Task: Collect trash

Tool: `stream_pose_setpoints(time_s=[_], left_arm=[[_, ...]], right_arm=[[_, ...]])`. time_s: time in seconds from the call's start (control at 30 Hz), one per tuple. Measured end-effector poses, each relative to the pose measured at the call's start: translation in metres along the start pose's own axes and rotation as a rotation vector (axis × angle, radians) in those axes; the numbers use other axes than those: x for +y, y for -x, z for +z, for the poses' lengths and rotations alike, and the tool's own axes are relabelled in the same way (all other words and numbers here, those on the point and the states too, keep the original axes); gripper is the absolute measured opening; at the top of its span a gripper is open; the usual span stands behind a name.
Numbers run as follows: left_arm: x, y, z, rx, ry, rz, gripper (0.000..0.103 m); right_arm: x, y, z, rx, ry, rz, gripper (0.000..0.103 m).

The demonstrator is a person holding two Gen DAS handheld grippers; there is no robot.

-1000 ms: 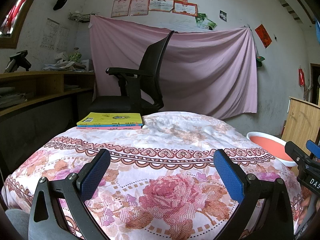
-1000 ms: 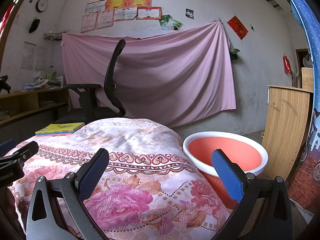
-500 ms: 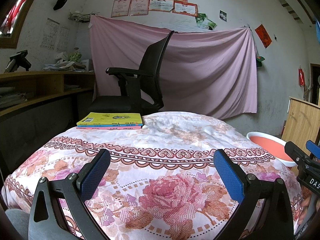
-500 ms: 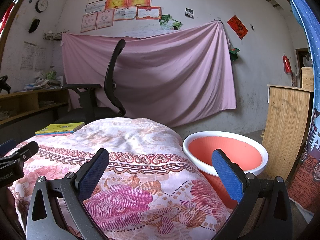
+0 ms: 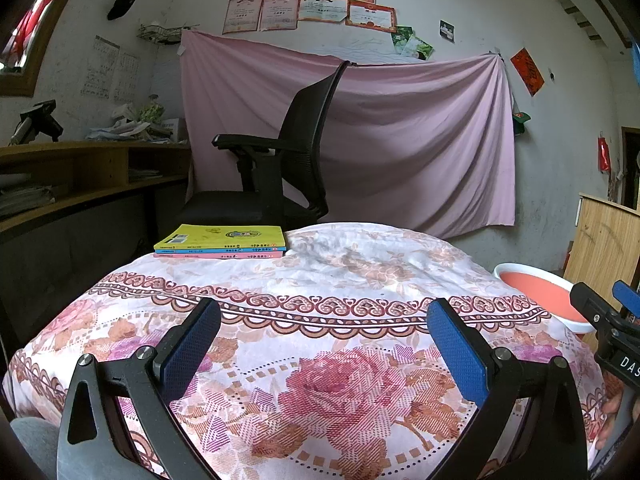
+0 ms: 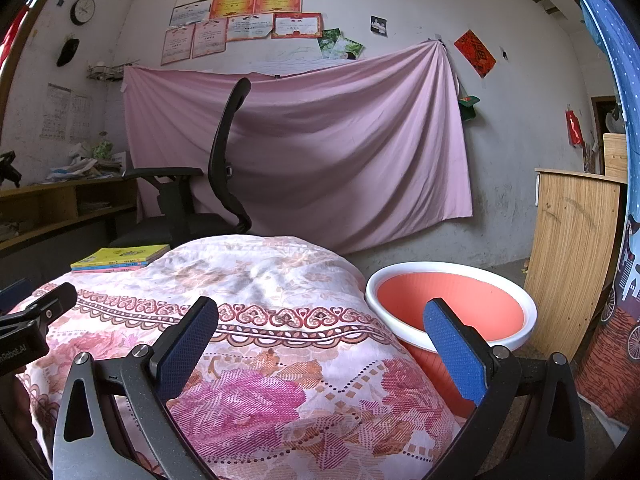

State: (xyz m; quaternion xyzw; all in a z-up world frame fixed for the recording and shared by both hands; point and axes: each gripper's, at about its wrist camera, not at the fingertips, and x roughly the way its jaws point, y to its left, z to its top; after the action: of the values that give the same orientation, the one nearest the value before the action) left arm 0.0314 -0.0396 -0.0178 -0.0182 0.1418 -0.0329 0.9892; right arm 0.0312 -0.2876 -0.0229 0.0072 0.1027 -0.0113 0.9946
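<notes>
Hovering low over the near edge of the floral tablecloth (image 5: pixel 340 280), the left gripper (image 5: pixel 324 344) has its blue-padded fingers (image 5: pixel 188 344) spread wide with nothing between them. The right gripper (image 6: pixel 320 340) stands just as wide apart and equally empty, its left finger over the cloth and its right finger (image 6: pixel 456 356) crossing in front of the bin. Each tool's bottom edge is cut off by its own frame, and each shows only partly in the other's view, at the very edge. A grey sleeve (image 5: pixel 32 440) intrudes at the lower left of the left wrist view.

No loose trash can be made out on the cloth in either view. The red bin (image 6: pixel 452 304) with its white rim stands on the floor just beside the table's right side, its lower body hidden by the cloth and the finger; its inside bottom cannot be seen.

Farther back, a stack of books (image 5: pixel 222 242) lies at the table's far left edge. Behind it stands a black office chair (image 5: pixel 280 168), then a pink sheet (image 5: pixel 400 140) hung on the wall.
</notes>
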Motion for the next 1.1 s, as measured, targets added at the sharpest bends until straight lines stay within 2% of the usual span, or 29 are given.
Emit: stream_pose_setpoints(time_s=[0.67, 1.1], left_arm=[[-0.0017, 0.0013, -0.0002, 0.001, 0.001, 0.002, 0.101], [-0.0081, 0.0027, -0.0017, -0.014, -0.032, 0.036, 0.101]], right_arm=[[0.0005, 0.0002, -0.0003, 0.003, -0.001, 0.000, 0.103], [0.0016, 0.0012, -0.0008, 0.006, -0.002, 0.000, 0.103]])
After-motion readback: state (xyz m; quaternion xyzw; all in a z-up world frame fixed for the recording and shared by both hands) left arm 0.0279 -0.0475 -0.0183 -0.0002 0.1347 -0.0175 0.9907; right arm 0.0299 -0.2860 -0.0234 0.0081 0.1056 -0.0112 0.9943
